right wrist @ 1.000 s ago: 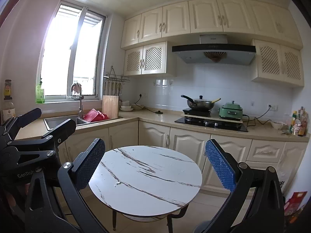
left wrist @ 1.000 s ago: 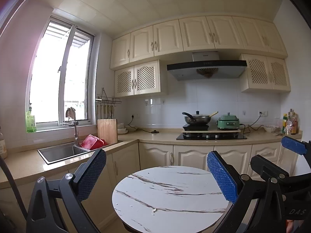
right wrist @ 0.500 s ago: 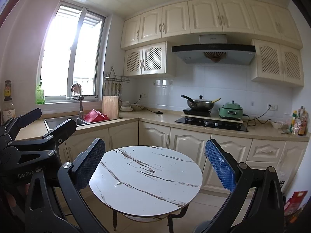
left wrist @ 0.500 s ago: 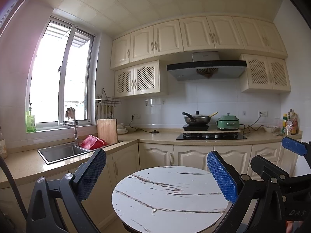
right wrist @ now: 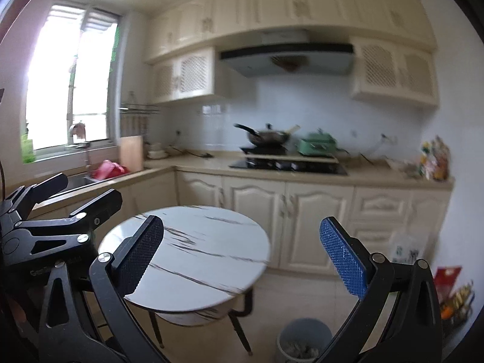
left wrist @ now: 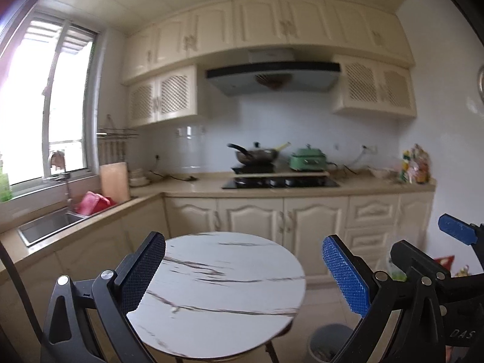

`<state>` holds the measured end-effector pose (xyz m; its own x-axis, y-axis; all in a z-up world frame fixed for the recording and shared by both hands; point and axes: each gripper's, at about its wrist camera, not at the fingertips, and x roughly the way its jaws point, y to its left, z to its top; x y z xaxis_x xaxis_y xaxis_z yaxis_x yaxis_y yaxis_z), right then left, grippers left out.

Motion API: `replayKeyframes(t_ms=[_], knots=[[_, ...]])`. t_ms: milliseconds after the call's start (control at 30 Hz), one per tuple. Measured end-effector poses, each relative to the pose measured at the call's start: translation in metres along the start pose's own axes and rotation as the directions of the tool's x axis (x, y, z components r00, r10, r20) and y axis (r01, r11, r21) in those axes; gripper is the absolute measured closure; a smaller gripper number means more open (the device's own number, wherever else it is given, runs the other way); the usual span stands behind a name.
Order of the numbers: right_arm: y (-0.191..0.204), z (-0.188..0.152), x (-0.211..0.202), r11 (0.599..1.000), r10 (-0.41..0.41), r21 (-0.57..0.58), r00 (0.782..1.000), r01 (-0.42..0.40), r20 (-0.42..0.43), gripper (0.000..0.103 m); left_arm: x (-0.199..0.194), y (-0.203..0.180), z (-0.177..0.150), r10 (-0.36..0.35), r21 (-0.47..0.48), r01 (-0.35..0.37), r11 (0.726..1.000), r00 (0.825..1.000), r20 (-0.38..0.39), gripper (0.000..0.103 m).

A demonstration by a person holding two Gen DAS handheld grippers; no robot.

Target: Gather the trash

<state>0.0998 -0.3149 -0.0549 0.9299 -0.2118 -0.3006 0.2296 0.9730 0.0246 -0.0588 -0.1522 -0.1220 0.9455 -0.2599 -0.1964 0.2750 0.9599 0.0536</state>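
While both grippers (left wrist: 243, 275) (right wrist: 242, 260) gape empty, bin (right wrist: 304, 343) sits below right of table (right wrist: 193, 254)

White dark-veined marble table (left wrist: 230, 275), grey bin (right wrist: 304, 337), cream cabinets (left wrist: 314, 224).

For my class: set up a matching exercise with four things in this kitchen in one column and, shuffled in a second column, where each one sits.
Things:
1. wok
2. gray trash bin
3. red basket
4. wooden cutting board

Places:
A. on the floor beside the round marble table
B. by the sink under the faucet
C. on the stove, left of the green cooker
D. leaning upright in the counter corner

Pairs: 1-C, 2-A, 3-B, 4-D
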Motion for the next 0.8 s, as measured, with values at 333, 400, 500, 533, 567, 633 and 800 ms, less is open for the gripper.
replayKeyframes(t_ms=[333, 400, 500, 533, 567, 633, 800], knots=[[-0.061, -0.017, 0.012, 0.996, -0.041, 0.083, 0.998, 0.044, -0.045, 0.000, 0.051, -0.019, 0.041, -0.039, 0.067, 0.043, 0.997, 0.998, -0.053, 0.001], [-0.067, -0.019, 0.014, 0.995, -0.040, 0.088, 0.998, 0.044, -0.049, 0.000, 0.056, -0.018, 0.041, -0.043, 0.074, 0.047, 0.996, 0.997, -0.058, 0.000], [-0.073, -0.020, 0.016, 0.995, -0.038, 0.092, 0.998, 0.043, -0.053, 0.000, 0.063, -0.016, 0.045, -0.049, 0.079, 0.054, 0.995, 0.997, -0.062, 0.001], [-0.074, -0.020, 0.017, 0.995, -0.037, 0.093, 0.998, 0.042, -0.053, 0.000, 0.065, -0.015, 0.048, -0.052, 0.081, 0.056, 0.995, 0.997, -0.057, 0.001], [-0.075, -0.020, 0.017, 0.994, -0.036, 0.097, 0.998, 0.041, -0.054, 0.000, 0.067, -0.015, 0.051, -0.051, 0.083, 0.056, 0.995, 0.997, -0.053, 0.001], [-0.078, -0.021, 0.018, 0.994, -0.036, 0.098, 0.998, 0.041, -0.054, 0.000, 0.066, -0.014, 0.050, -0.052, 0.090, 0.057, 0.994, 0.997, -0.052, 0.000], [-0.080, -0.020, 0.017, 0.994, -0.033, 0.102, 0.998, 0.039, -0.052, 0.000, 0.056, -0.011, 0.039, -0.053, 0.093, 0.057, 0.994, 0.998, -0.045, 0.001]])
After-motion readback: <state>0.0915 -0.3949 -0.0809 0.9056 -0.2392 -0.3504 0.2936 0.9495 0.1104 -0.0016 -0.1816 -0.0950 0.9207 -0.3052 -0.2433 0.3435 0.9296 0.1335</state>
